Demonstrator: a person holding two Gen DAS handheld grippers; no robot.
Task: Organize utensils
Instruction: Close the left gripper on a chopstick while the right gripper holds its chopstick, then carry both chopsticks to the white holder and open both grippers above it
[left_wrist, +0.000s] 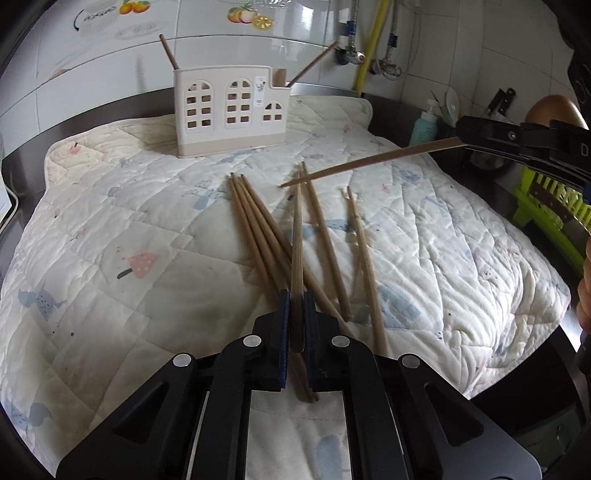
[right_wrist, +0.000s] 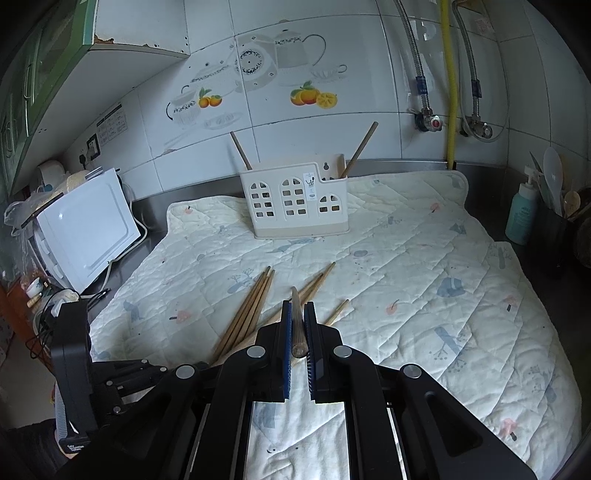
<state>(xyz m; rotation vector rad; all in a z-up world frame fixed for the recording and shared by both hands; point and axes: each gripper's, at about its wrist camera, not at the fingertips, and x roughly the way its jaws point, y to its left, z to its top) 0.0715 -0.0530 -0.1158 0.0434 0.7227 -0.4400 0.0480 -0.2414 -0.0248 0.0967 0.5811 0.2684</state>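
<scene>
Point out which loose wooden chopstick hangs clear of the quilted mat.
The wooden chopstick clamped in the right gripper: it slants through the air, while the others lie on the quilted mat.

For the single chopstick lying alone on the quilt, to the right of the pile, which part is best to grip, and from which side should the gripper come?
Probably the thick near end of the lone chopstick. It lies flat on the quilted mat, apart from the pile of chopsticks along most of its length, with bare cloth on its right. Come from above with the fingers across its width, one each side.
</scene>
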